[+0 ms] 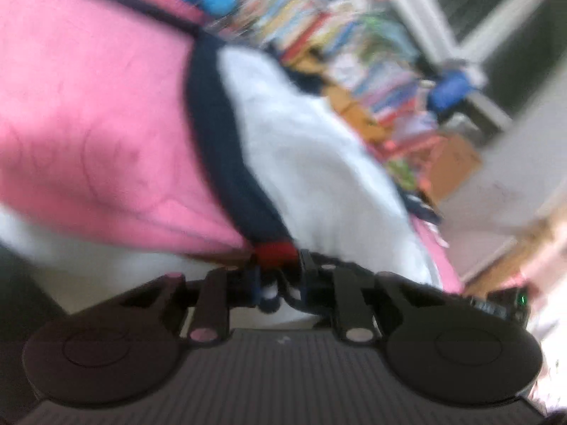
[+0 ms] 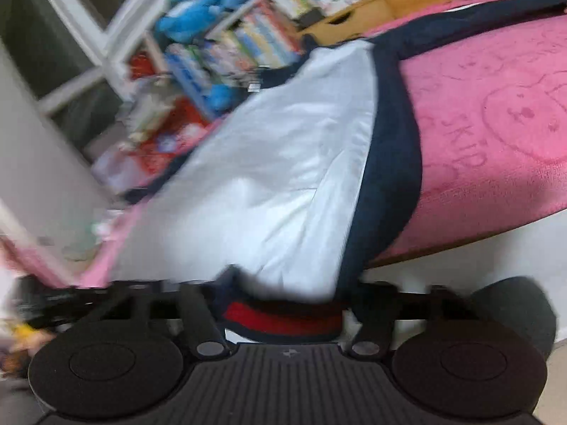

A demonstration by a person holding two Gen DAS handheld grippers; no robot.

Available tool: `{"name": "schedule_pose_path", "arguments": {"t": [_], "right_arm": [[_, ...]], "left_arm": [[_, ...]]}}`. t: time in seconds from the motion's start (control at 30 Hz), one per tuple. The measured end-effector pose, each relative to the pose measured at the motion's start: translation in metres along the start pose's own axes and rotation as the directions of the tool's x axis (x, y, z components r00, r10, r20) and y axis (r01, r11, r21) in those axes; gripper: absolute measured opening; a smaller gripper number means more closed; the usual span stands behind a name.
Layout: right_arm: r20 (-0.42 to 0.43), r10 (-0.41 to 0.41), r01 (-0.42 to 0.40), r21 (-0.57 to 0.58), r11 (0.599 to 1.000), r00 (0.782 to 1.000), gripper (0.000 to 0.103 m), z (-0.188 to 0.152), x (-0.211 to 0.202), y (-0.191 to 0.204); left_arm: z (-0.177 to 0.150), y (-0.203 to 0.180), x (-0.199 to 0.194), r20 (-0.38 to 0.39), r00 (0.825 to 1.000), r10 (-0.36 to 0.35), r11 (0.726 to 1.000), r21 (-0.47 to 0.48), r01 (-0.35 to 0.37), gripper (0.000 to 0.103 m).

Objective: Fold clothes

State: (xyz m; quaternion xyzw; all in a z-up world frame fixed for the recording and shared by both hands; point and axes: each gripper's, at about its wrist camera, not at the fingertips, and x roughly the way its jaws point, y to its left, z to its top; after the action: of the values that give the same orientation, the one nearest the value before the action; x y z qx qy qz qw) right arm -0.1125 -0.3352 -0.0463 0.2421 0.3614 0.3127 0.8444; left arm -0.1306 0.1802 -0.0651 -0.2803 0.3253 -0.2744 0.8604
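Pink blanket (image 2: 496,134) carries the garment (image 2: 283,163), which runs lengthwise away from both claws; the left claw (image 1: 278,265) is clamped on one corner of its red-banded hem (image 2: 283,318), the right claw (image 2: 283,313) on the other, neither nearer

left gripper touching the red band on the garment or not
Touching. In the left wrist view the left gripper is closed right at the red band of the white garment, with no gap.
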Motion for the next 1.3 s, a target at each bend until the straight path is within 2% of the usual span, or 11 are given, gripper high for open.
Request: {"name": "schedule_pose_path", "arguments": {"t": [0.1, 0.2, 0.3, 0.37, 0.5, 0.67, 0.9, 1.07, 1.2, 1.23, 1.3], "right_arm": [[0.108, 0.219, -0.221, 0.011, 0.975, 0.97, 0.046, 0.009, -0.051, 0.005], [0.18, -0.012, 0.026, -0.08, 0.996, 0.984, 0.051, 0.02, -0.077, 0.017], [0.227, -0.552, 0.596, -0.263, 0.759, 0.802, 0.052, 0.022, -0.052, 0.042], [0.287, -0.628, 0.691, -0.319, 0.649, 0.723, 0.054, 0.022, -0.035, 0.057], [0.499, -0.412, 0.64, -0.485, 0.596, 0.762, 0.081, 0.017, 0.024, 0.111], [0.554, -0.329, 0.643, -0.626, 0.44, 0.765, 0.08, -0.003, 0.123, 0.156], [0.522, -0.376, 0.643, -0.645, 0.413, 0.765, 0.081, -0.01, 0.132, 0.124], [0.537, -0.615, 0.812, -0.458, 0.362, 0.577, 0.085, 0.027, 0.079, 0.05], [0.532, -0.752, 0.896, -0.409, 0.172, 0.388, 0.077, 0.062, 0.048, 0.025], [0.55, -0.735, 0.894, -0.414, 0.172, 0.396, 0.077, 0.071, 0.047, 0.03], [0.512, -0.678, 0.838, -0.446, 0.314, 0.527, 0.081, 0.096, 0.055, 0.047]], "left_arm": [[0.006, -0.003, -0.026, 0.023, 0.998, -0.063, 0.998, 0.033, 0.062, 0.019], [0.006, -0.023, -0.041, 0.061, 0.996, 0.072, 0.976, 0.202, -0.083, 0.022], [0.003, -0.052, -0.052, 0.148, 0.967, 0.205, 0.883, 0.398, -0.248, 0.034], [0.006, -0.075, -0.04, 0.239, 0.942, 0.237, 0.808, 0.491, -0.327, 0.054], [0.011, -0.115, 0.035, 0.431, 0.861, 0.269, 0.635, 0.593, -0.495, 0.063], [-0.01, -0.116, 0.122, 0.43, 0.828, 0.36, 0.54, 0.628, -0.561, 0.06], [-0.023, -0.07, 0.107, 0.402, 0.791, 0.461, 0.52, 0.6, -0.608, 0.057], [-0.009, -0.048, 0.07, 0.36, 0.752, 0.552, 0.535, 0.539, -0.651, 0.057], [0.031, -0.052, 0.056, 0.312, 0.765, 0.563, 0.558, 0.539, -0.631, 0.051], [0.044, -0.057, 0.062, 0.315, 0.776, 0.547, 0.556, 0.555, -0.618, 0.051], [0.069, -0.062, 0.094, 0.26, 0.819, 0.512, 0.606, 0.566, -0.559, 0.051]]}}
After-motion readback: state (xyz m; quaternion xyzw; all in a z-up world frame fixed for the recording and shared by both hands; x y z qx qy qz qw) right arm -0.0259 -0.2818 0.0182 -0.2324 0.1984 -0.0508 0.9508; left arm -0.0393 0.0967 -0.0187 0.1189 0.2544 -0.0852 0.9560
